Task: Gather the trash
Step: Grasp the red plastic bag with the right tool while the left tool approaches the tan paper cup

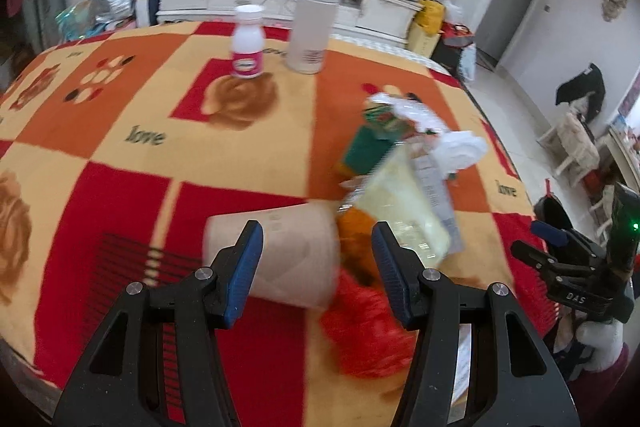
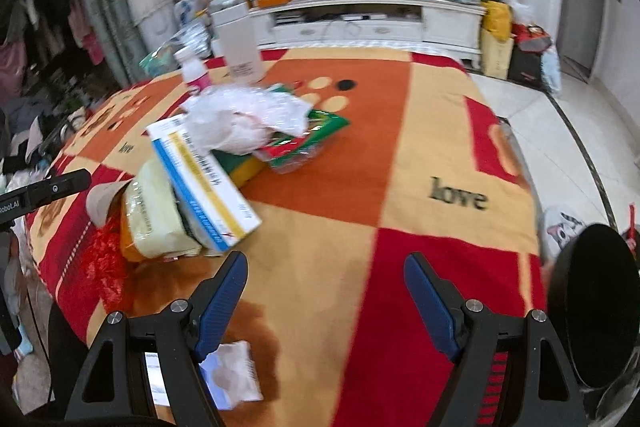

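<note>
- Hovering low over the table near its front edge, the left gripper has both blue jaws spread wide w/ nothing held; judged step: lining up on a first piece of trash.
- Right gripper is also wide open and empty, above bare blanket by the front edge; a small white wrapper lies just under its left jaw.
- Nearest target for the left one: a tan paper cup on its side, partly between the jaws but not touching either, as far as blur allows.
- Just beyond, toward the table's right side: red mesh, a yellowish bag, a blue-striped box, a crumpled clear plastic, heaped together and touching.
- Next move prob. needs a short advance, then closing on the cup wall gently, since it looks crushable.
- Far edge: a pink-label bottle and white flask, upright, well apart from both grippers.
</note>
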Available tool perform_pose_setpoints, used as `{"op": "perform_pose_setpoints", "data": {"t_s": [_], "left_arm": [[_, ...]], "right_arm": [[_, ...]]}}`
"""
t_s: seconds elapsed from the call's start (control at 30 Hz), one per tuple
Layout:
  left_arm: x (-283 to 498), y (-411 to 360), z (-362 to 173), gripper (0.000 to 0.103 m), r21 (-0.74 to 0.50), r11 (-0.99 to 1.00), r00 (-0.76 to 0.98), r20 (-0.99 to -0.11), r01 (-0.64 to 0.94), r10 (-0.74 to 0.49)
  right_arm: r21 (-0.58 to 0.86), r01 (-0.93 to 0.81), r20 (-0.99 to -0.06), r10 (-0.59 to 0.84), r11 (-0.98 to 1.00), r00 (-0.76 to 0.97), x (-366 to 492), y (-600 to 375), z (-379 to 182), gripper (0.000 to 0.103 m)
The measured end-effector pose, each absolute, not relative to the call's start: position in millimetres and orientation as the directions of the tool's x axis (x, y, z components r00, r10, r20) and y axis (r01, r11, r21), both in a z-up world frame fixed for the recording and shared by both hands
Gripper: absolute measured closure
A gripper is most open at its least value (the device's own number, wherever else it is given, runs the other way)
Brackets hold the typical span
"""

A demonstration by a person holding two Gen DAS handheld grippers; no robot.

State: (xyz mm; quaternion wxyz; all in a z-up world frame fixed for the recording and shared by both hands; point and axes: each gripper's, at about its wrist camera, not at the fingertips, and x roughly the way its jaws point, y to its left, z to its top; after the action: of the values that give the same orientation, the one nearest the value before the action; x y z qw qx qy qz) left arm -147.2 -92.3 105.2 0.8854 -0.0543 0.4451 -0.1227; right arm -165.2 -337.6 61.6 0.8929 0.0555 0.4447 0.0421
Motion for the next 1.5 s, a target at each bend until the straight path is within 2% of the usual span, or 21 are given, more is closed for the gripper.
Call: {"op": "perform_pose_setpoints", "data": {"t_s": [0.27,0.57,0.8,0.9,1.07,1.13,1.2,1.5], "left_arm": [[-144.9,-47.5,86.1,0.048,-0.243,0.968,0.552,-0.8,0.062,-0.236],[-137.8,-35.4,79.4,0.048,-0.279,0.96,0.546,-0.8,0.031,-0.25],[-129.3,-38.3,78.1,0.048,-0.282,0.959,0.546,-0.799,0.03,-0.252],[-128.7,-38.2,76.9,0.048,-0.283,0.959,0.544,-0.8,0.031,-0.253],[-129.9,-35.7,77.4,0.048,-0.291,0.956,0.545,-0.798,0.026,-0.258],[-131.3,-35.1,78.0,0.048,-0.295,0.955,0.545,-0.796,0.031,-0.264],[-132.4,-35.7,78.1,0.048,-0.295,0.955,0.541,-0.797,0.043,-0.27],[-127.6,-42.3,69.7,0.047,-0.329,0.941,0.521,-0.79,0.083,-0.322]], "right_arm": [[0.132,-0.111,-0.801,0.172,0.985,0.573,-149.8,-303.8,55.3,0.025],[0.157,-0.179,-0.814,0.23,0.971,0.533,-146.9,-279.3,53.3,0.025],[0.294,-0.322,-0.784,0.42,0.9,0.458,-156.5,-233.8,56.4,0.025],[0.328,-0.38,-0.771,0.478,0.865,0.421,-155.1,-205.9,53.8,0.034],[0.338,-0.401,-0.767,0.496,0.851,0.407,-137.7,-171.2,39.1,0.04],[0.37,-0.392,-0.766,0.516,0.842,0.384,-128.1,-166.3,28.0,0.058],[0.39,-0.379,-0.762,0.526,0.839,0.379,-125.0,-167.2,20.5,0.063],[0.368,-0.369,-0.726,0.512,0.853,0.46,-157.5,-222.0,61.9,0.066]]}}
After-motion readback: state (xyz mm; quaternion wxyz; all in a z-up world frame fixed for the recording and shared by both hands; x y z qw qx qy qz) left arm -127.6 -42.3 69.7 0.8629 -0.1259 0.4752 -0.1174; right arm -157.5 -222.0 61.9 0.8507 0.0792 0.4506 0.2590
